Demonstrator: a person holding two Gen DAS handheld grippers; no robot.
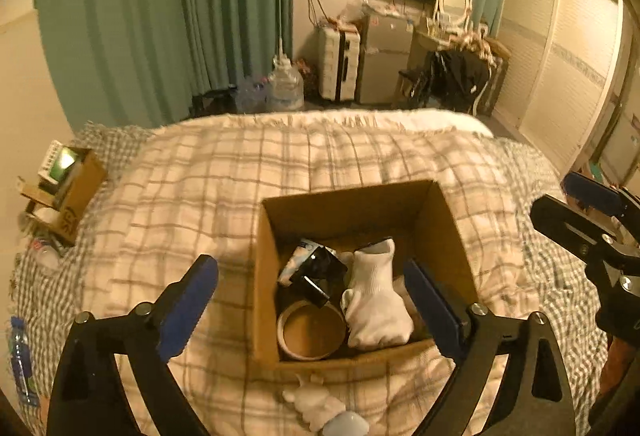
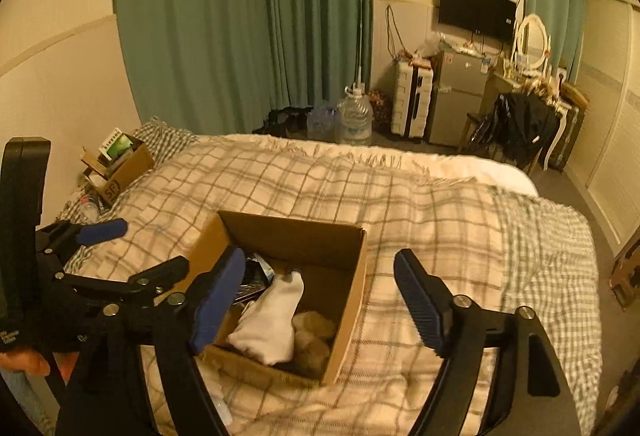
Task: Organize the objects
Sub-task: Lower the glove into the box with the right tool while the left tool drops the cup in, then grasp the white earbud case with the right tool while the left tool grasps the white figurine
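Observation:
An open cardboard box [image 1: 448, 220] sits on the plaid bed cover [image 1: 200, 176]. It holds a white sock [image 1: 376, 300], a tape roll [image 1: 312, 332], a black item [image 1: 320, 272] and a small tube [image 1: 298, 260]. My left gripper [image 1: 312, 288] is open and empty, hovering above the box's near side. My right gripper [image 2: 320, 296] is open and empty over the box's [image 2: 352, 276] right wall; the sock [image 2: 272, 316] and a beige item [image 2: 314, 336] show inside. A small white object [image 1: 316, 404] lies on the cover in front of the box.
A second cardboard box [image 1: 76, 192] with items stands at the bed's left edge, also in the right wrist view [image 2: 128, 164]. A water bottle [image 1: 20, 360] lies at the left. Beyond the bed are green curtains [image 1: 160, 16], a water jug [image 1: 284, 84], suitcase, small fridge and dresser.

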